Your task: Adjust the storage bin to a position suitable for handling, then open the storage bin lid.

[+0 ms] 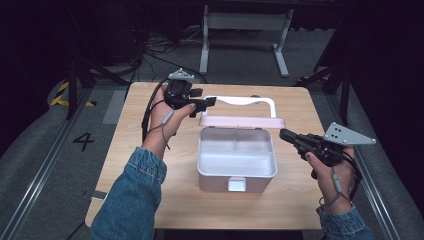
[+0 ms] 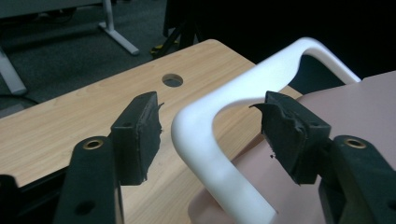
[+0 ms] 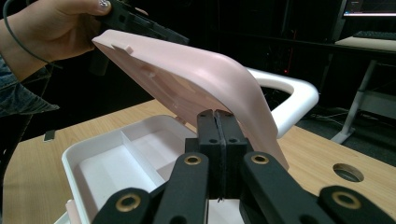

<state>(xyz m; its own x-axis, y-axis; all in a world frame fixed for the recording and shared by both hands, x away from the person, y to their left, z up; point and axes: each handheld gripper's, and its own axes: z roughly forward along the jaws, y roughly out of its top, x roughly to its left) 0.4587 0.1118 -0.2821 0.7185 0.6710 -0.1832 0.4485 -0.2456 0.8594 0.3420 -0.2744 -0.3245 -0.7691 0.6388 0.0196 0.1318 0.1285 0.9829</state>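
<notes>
Between the jaws of our left gripper (image 2: pixel 210 135) runs the corner of one white handle (image 2: pixel 205 140), and the two black pads stand apart on either side of it with a clear gap to each, so nothing is clamped. Our right gripper (image 3: pixel 217 154) has its two jaws pressed flat together with nothing between them, held off the right side of the box. In the high view, the left gripper (image 1: pixel 207 103) sits at the far left corner of the lid (image 1: pixel 242 121), and the right gripper (image 1: pixel 284 134) points at the box from the right, near its far right corner but not touching it. We count one box (image 1: pixel 237 159), pale pink outside and white inside, standing near the middle of the wooden table (image 1: pixel 150 125). Its one lid is swung up and back on the far edge, tilted, with the handle on its outer face. We count one white clasp (image 1: pixel 237 184) on the front wall. Inside, a divider splits off a row at the back, and that row is split again, so we see three compartments: one wide at the front, two smaller behind. All three look bare white. We count one round hole (image 3: pixel 348 172) in the table top beyond the handle. Two denim sleeves (image 1: pixel 131 200) come in from the near edge, one per arm.
</notes>
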